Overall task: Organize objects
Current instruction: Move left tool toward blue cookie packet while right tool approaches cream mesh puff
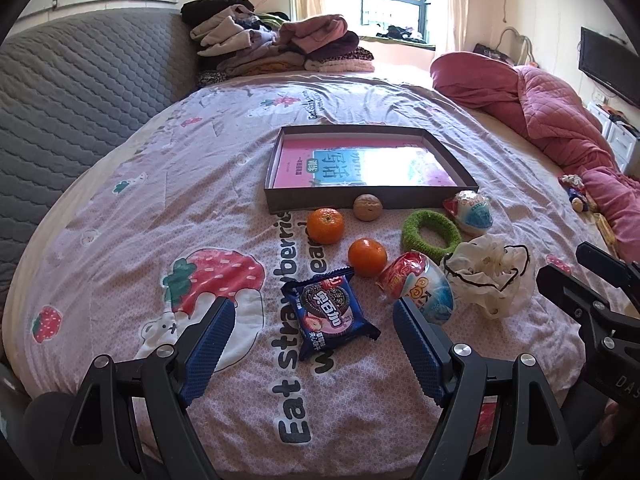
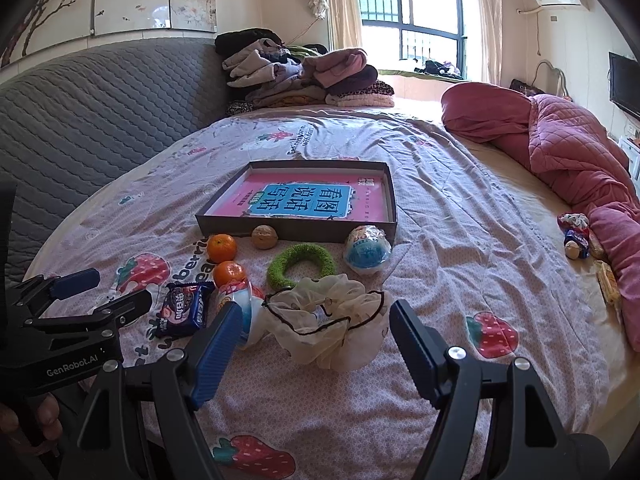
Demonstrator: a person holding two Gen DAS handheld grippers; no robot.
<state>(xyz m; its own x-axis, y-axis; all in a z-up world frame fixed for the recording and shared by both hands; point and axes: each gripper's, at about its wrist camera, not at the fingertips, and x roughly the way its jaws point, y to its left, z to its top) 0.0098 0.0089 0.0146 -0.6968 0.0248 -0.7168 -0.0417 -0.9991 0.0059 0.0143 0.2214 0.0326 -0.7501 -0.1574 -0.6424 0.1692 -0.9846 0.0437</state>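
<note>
From my right claw's camera, the cream scrunchie (image 2: 326, 320) covers most of the near toy egg (image 2: 245, 305), and my own blue finger (image 2: 218, 350) cuts across its lower part. From the left camera my right-hand finger (image 1: 420, 344) hides that egg's near end. The book's (image 1: 362, 162) cover is washed out by glare there, so I cannot read its print. The box's (image 2: 298, 234) near wall hides the book's lower edge. By the bed's right edge, the small bits beside the pink quilt (image 2: 576, 236) are too small to name. My right claw (image 1: 592, 292) is cut off by the left camera's frame, its jaw gap unclear. The TV (image 2: 624, 80) runs off the picture.
</note>
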